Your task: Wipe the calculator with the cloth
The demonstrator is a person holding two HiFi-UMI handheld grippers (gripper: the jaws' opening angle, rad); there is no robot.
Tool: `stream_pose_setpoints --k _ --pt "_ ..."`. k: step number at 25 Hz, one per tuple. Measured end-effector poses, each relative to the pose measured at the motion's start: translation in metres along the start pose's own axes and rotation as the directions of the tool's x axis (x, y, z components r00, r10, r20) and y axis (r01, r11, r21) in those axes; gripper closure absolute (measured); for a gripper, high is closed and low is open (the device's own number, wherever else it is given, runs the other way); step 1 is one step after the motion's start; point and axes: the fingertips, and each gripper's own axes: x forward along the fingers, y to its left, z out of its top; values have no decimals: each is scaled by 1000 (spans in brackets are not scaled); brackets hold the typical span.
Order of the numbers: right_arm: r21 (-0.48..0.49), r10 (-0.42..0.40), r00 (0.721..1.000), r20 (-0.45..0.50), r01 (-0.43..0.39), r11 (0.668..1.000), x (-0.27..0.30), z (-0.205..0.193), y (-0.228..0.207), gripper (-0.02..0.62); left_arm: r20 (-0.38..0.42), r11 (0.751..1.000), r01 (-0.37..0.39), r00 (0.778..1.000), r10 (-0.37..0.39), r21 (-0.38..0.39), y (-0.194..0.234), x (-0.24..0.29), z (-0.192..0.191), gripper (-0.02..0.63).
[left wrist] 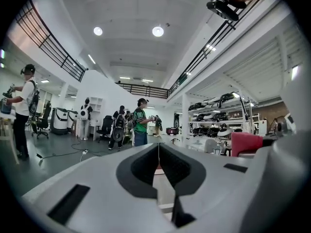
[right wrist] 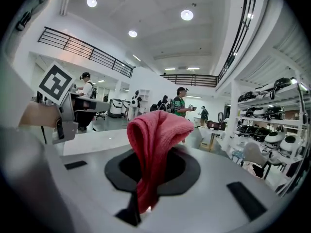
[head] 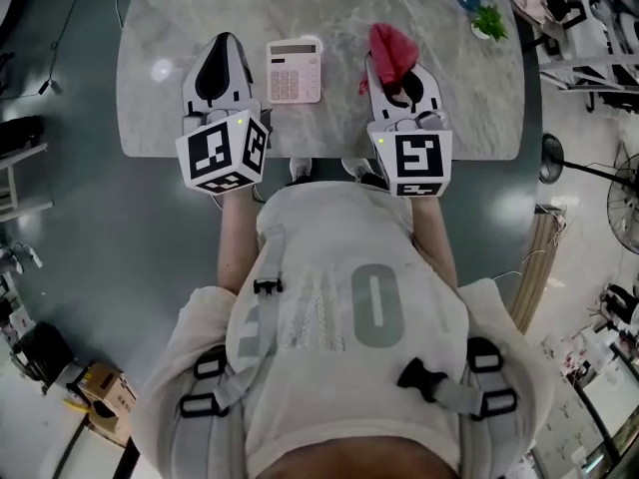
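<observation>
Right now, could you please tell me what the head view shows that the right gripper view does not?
Only the head view: the pink calculator, lying between the two tools. Only the right gripper view: people standing in the hall and shelves of equipment. Both: the red cloth pinched in the right tool, and the left tool with its marker cube.

The red cloth (head: 389, 48) ran down between the right claw's (head: 397, 74) jaws, its lower end hidden inside them. Left of that claw, the pink calculator's (head: 294, 71) keys and display were too small to read. Beyond it, the desk's (head: 469, 88) far edge was cut off.
</observation>
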Motion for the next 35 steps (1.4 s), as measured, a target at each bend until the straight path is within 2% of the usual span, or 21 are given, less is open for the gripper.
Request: stream_pose_setpoints --k 7,13,14,17,18,22,26,29,35 --pt "-2 -18 1000 -24 18 1000 3 -2 3 538 -22 1000 13 1000 -13 -8 7 9 -6 584" --pt "-6 -2 999 -41 1 1000 6 -9 7 538 -16 997 72 997 -73 -25 2 9 -6 581" --pt "-6 1 999 -41 -1 1000 6 -9 7 538 -16 996 88 996 -88 -33 1 9 -5 566" --pt "-3 6 999 -42 -6 1000 8 -10 7 538 -40 988 149 988 -150 -47 -5 13 -7 385" --pt "-3 7 999 -44 -7 1000 9 -10 7 538 -57 986 160 985 -162 -51 -6 15 -10 350" --pt "-5 16 999 -49 -16 1000 10 -12 10 538 -166 989 131 976 -140 -64 1 18 -42 330" --pt "-9 20 998 -57 -20 1000 10 -15 10 538 -284 994 100 953 -107 -38 7 18 -87 330" --pt "-11 19 998 -63 -20 1000 11 -16 11 538 -361 996 81 928 -93 -48 11 17 -121 330" --pt "-25 23 996 -83 -25 999 10 -20 14 538 -517 997 54 853 -78 -63 17 4 -188 330"
